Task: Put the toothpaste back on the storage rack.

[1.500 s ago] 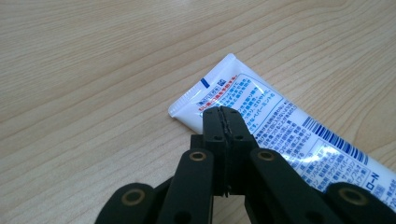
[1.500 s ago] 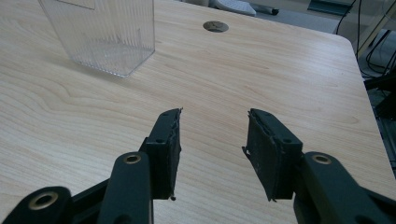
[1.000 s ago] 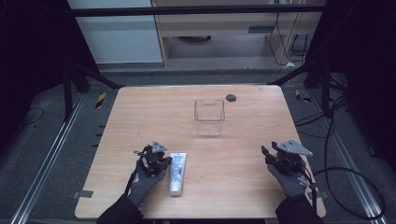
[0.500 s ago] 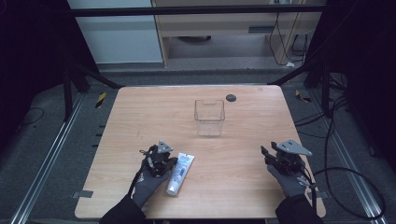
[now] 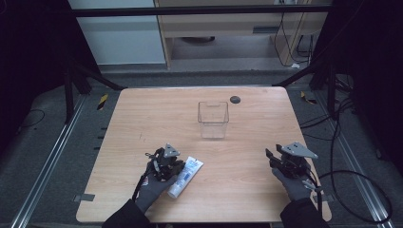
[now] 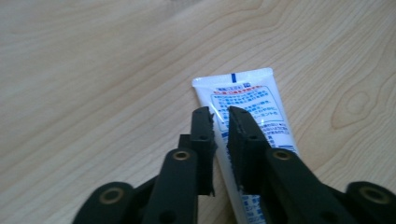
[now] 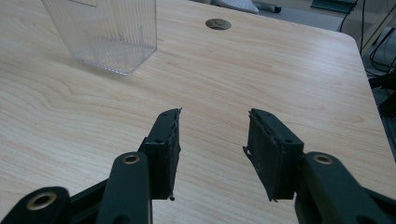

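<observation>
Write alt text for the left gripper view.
The left gripper points down at a white tube with blue print lying flat on the wooden table. Its two black jaws, just opening, stand a narrow gap apart above the tube.

Tube [image 5: 185, 176] near table [image 5: 142, 118] front-left, clear box [image 5: 213, 118] behind it

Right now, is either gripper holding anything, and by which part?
Nothing is held. The left gripper, jaws just opening, hangs over the white tube lying on the table. The right gripper is open and empty.
</observation>
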`<state>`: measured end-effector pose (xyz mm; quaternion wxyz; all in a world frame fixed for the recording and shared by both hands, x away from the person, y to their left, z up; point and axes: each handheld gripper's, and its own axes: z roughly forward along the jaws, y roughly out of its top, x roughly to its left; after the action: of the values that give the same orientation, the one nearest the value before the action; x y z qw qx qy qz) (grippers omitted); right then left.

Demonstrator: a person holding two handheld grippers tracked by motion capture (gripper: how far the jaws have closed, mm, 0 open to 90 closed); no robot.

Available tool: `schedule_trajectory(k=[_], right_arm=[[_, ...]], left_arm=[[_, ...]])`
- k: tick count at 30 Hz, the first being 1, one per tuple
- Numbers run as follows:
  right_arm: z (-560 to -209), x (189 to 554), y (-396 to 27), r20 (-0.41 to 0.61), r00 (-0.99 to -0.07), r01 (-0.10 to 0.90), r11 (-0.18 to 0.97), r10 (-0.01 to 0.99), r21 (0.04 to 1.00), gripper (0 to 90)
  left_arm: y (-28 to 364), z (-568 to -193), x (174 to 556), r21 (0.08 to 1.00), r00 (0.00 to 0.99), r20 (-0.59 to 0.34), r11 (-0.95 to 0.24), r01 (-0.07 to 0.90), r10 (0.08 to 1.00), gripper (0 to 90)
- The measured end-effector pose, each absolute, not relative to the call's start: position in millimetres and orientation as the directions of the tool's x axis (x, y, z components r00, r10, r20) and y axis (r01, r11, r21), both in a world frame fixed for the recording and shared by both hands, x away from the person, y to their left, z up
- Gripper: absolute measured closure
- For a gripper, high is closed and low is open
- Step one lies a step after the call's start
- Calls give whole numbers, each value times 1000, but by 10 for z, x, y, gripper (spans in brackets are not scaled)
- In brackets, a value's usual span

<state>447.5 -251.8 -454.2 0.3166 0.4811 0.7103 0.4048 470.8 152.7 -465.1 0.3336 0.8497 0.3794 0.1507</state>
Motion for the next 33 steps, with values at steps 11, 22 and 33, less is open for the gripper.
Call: schedule_trajectory(k=[11, 22, 33], right_arm=[[-4556, 4476, -2557, -51, -333, 431, 200, 942, 880, 529], [-4569, 4488, -2541, -49, -335, 443, 203, 941, 873, 515], [-4557, 4493, -2521, -51, -338, 442, 207, 940, 873, 501]], left_arm=[[1531, -4297, 4669, 712, 665, 52, -495, 499, 745, 498], [1423, -4100, 4667, 694, 676, 35, -505, 514, 736, 293], [1257, -4204, 4749, 637, 683, 50, -550, 540, 729, 272]])
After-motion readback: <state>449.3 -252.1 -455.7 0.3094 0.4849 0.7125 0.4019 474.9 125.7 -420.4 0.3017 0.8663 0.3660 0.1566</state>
